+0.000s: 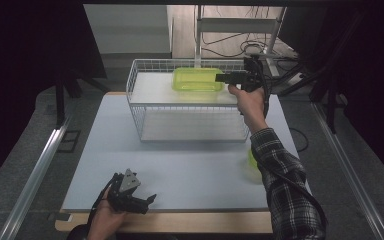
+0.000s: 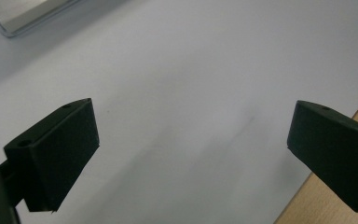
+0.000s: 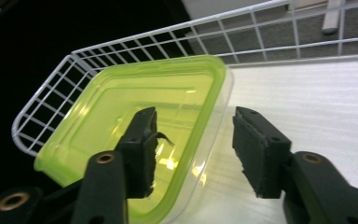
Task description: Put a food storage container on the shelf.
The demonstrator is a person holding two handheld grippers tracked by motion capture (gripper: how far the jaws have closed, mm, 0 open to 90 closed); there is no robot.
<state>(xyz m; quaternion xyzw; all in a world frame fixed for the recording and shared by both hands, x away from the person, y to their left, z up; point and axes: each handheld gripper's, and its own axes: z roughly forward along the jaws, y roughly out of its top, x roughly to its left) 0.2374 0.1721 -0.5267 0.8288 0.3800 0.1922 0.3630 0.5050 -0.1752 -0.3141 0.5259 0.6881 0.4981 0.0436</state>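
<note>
A translucent lime-green plastic container (image 1: 197,79) (image 3: 135,102) lies on the top shelf of a white wire rack (image 1: 140,70) at the back of the table. My right gripper (image 1: 220,77) (image 3: 193,116) reaches in from the right and straddles the container's near wall. One pad sits inside the tub and the other outside on the shelf, with a gap to the rim, so it is open. At the table's front left, my left gripper (image 1: 149,202) (image 2: 193,121) hovers low over the bare white surface, open wide with nothing between its jaws.
The rack has a lower shelf (image 1: 195,125) with its corner in the left gripper view (image 2: 18,18). Another green item (image 1: 252,162) lies on the table (image 1: 180,170), partly hidden by the plaid sleeve. A wooden strip (image 1: 180,222) (image 2: 303,207) borders the front edge.
</note>
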